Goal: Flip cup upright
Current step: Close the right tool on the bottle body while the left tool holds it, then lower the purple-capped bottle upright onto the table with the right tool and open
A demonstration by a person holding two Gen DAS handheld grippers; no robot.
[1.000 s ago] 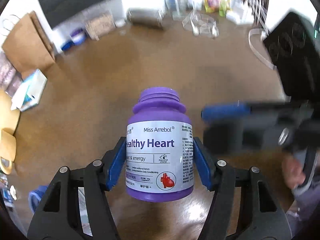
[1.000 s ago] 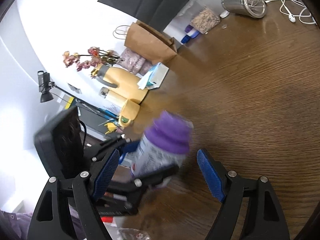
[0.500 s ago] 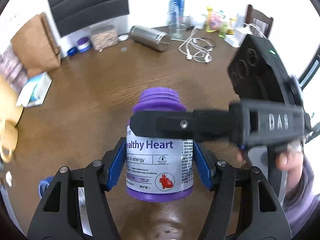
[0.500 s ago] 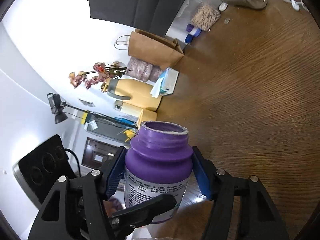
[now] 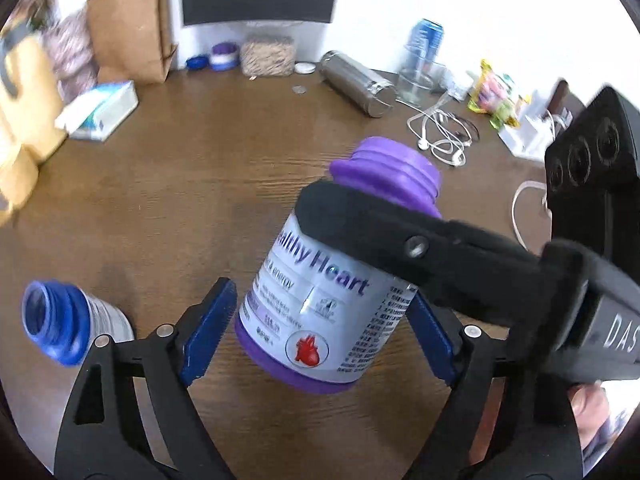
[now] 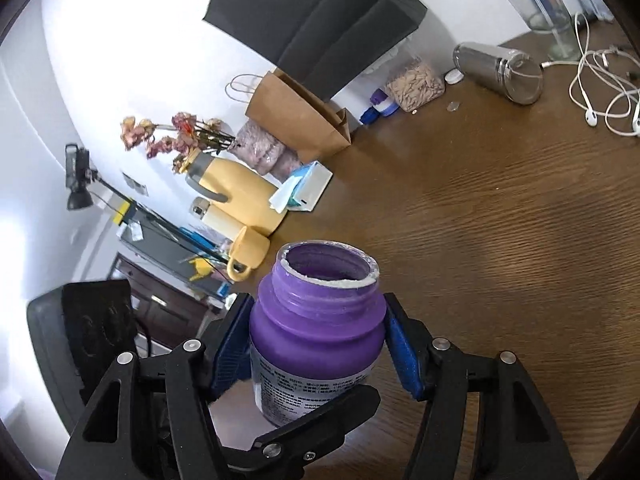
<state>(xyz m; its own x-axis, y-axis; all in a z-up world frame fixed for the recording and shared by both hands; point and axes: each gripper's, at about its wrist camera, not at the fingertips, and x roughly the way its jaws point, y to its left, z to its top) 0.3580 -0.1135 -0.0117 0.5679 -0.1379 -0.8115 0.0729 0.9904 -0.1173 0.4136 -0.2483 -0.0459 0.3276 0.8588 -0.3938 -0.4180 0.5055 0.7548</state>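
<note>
The purple bottle [image 5: 320, 292] with a white "Healthy Heart" label hangs above the wooden table [image 5: 180, 200], mouth up and leaning to the right. My right gripper [image 6: 316, 348] is shut on its purple shoulder, one blue pad on each side. In the left wrist view, one black finger [image 5: 400, 236] of that gripper crosses the bottle below its neck. My left gripper [image 5: 320, 332] stands open around the bottle's lower body, with a visible gap at its left pad. The open rim [image 6: 328, 264] of the bottle shows white seal residue.
A blue-capped bottle [image 5: 52, 320] sits at the left, close to my left gripper. A steel flask [image 5: 360, 84] lies on its side at the back, beside white earphones [image 5: 440, 136]. A tissue box [image 5: 100, 108], paper bag [image 5: 128, 28] and yellow mug [image 6: 248, 252] stand to the left.
My right gripper came in and shut on the bottle's shoulder. My left gripper's jaws then spread apart, and the bottle now leans right, carried by the right gripper.
</note>
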